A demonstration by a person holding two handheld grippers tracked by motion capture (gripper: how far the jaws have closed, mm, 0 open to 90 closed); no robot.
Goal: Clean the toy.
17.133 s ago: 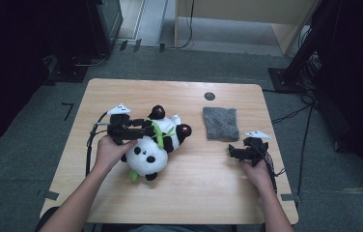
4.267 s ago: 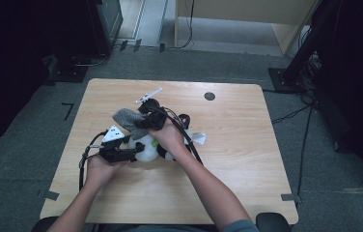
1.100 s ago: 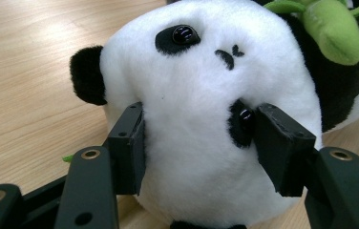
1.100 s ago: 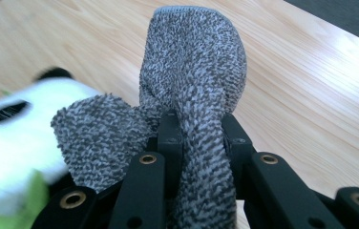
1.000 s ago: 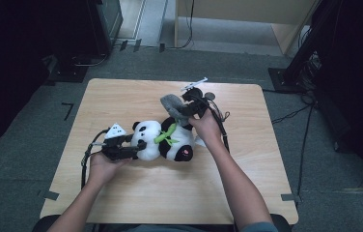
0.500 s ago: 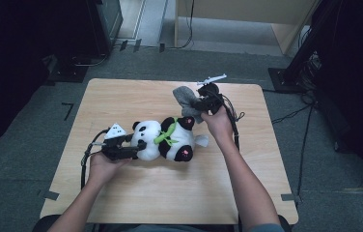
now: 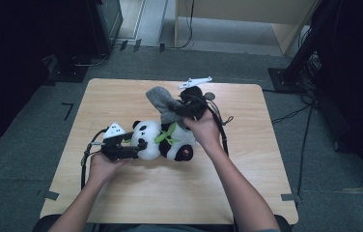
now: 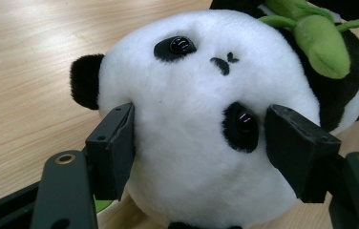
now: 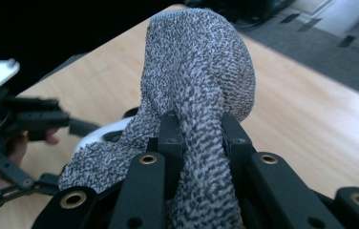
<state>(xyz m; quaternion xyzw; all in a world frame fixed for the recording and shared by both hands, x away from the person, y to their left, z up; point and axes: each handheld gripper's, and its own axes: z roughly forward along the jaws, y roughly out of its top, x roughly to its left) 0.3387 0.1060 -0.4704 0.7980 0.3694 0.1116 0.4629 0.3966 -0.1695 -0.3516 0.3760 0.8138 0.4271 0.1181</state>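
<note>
High view. I have the plush panda [image 7: 162, 140] lying on its side at the centre of the worktop [image 7: 121, 96], head toward the left of the frame. My left tongs [image 7: 138, 147] sit at the head, low and left of centre. My right tongs [image 7: 179, 110] are above the panda's body, just right of centre, carrying the grey cloth [image 7: 162, 100], which hangs in a bunch toward the toy. Against the frames from a second ago, the cloth has come off the panda's back and travelled up and toward the top right of the frame; the left hand has not shifted. From this height I cannot be sure whether the cloth's lower edge touches the plush.

Left gripper view. The panda's face [image 8: 201, 119] lies between the two black jaws. The jaws have just been opening. The left jaw meets the fur at the cheek; the right one stands at the other side, and the plush does not look squeezed. I judge the hold on the head released.

Right gripper view. The jaws are pinched tight on a fold of the grey cloth [image 9: 201, 86], which rises ahead of them. The left tongs [image 9: 79, 128] show at the left edge.

Assessment: the wiping pass looks finished, with the cloth lifted clear and the steadying grip coming off.
</note>
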